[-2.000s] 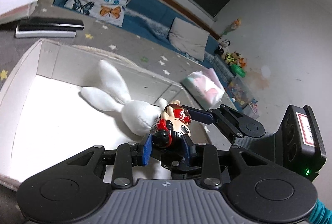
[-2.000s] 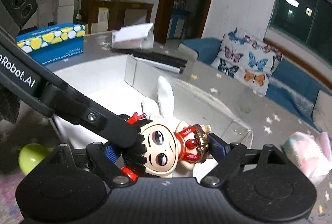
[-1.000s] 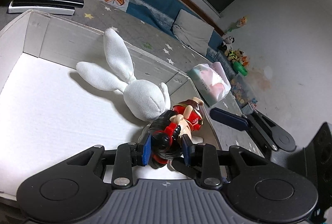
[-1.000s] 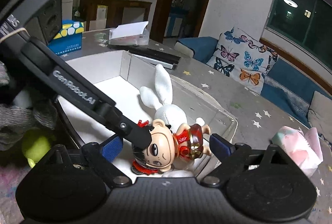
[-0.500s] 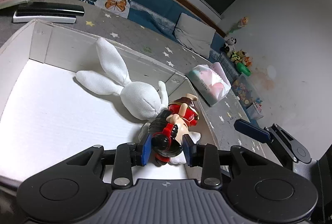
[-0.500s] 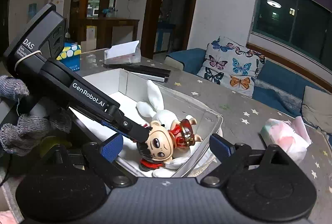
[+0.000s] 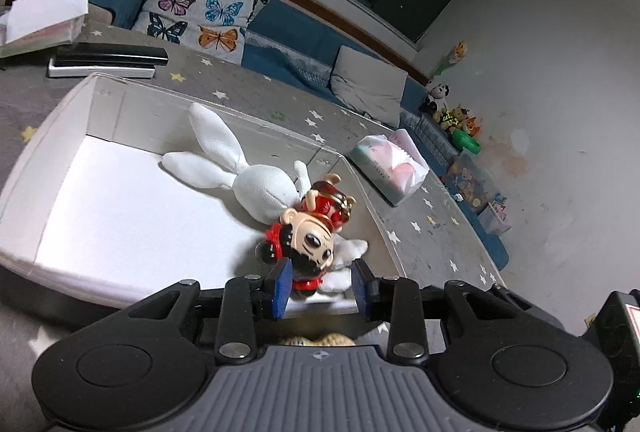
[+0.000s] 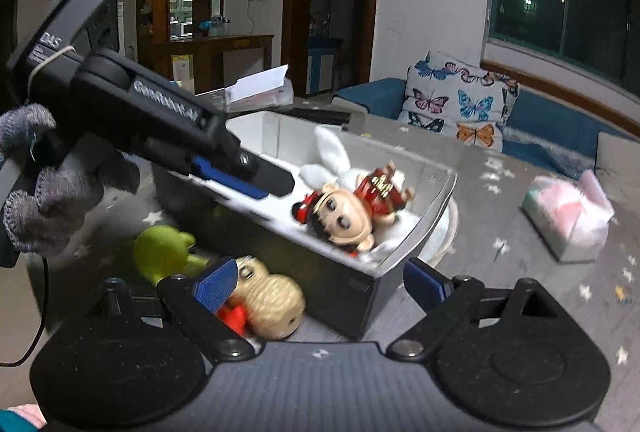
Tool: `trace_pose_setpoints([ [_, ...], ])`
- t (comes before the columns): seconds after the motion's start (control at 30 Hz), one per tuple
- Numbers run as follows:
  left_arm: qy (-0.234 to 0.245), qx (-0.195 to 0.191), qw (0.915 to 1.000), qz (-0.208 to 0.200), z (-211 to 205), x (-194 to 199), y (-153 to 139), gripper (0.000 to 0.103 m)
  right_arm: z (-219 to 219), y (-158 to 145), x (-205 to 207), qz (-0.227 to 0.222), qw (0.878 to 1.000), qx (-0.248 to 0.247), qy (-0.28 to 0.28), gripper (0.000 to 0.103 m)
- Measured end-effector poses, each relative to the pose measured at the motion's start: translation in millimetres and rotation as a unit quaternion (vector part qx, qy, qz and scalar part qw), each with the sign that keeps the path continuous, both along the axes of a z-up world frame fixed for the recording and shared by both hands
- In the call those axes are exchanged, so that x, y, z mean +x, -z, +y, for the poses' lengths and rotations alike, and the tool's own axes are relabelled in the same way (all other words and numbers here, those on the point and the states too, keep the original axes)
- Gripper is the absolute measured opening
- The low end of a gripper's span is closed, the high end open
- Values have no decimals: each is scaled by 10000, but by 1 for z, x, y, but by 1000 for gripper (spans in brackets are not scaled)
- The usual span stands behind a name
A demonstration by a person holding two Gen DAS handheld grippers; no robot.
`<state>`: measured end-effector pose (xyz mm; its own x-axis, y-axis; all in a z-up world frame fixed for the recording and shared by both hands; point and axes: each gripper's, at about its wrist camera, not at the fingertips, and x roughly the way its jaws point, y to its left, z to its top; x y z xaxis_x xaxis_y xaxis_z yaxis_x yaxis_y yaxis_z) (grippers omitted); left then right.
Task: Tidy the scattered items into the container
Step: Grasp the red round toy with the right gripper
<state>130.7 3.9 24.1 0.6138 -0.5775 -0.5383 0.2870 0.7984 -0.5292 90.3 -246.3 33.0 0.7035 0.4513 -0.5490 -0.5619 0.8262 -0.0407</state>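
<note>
A big-headed doll in red [image 7: 314,232] lies free in the white box [image 7: 60,147], resting against a white plush rabbit [image 7: 248,177]. My left gripper [image 7: 320,290] is open just behind the doll, not touching it. In the right wrist view the doll [image 8: 352,207] and rabbit [image 8: 332,155] lie in the box's near corner [image 8: 424,228]. My right gripper [image 8: 320,284] is open and empty outside the box. A tan knitted toy [image 8: 272,298] and a green toy [image 8: 164,252] lie on the table beside the box.
A pink-and-green tissue pack [image 7: 390,163] lies on the grey star-patterned table [image 7: 420,232] to the right of the box. A black-and-white flat box [image 7: 106,61] and a white paper holder [image 7: 44,17] sit beyond it. A sofa with a butterfly cushion [image 8: 460,107] stands behind.
My left gripper opened and let go of the doll, which now lies in the box. The left gripper drew back. My right gripper pulled back and away from the box.
</note>
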Motion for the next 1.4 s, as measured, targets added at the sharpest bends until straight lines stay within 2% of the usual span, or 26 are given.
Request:
trace_pose_setpoints([
  [0.23, -54, 109, 9996, -247, 6, -34, -5, 35, 5, 10, -19, 133, 9998, 62, -142, 91],
  [0.4, 6, 52, 9997, -241, 8, -54, -3, 35, 11, 9, -27, 240, 9992, 160, -265, 90],
  [0.63, 197, 39, 9998, -55, 2, -73, 11, 35, 21, 17, -36, 410, 9981, 174, -437, 78],
  [0.97, 259, 24, 9994, 246, -4, -77, 27, 35, 24, 30, -35, 620, 9968, 251, -446, 67],
  [1.1, 252, 30, 9991, 349, -6, -75, 31, 35, 22, 34, -30, 721, 9958, 360, -432, 59],
  [1.4, 172, -84, 9982, 561, -4, -69, 36, 35, 20, 36, -26, 859, 9937, 618, -380, 57],
])
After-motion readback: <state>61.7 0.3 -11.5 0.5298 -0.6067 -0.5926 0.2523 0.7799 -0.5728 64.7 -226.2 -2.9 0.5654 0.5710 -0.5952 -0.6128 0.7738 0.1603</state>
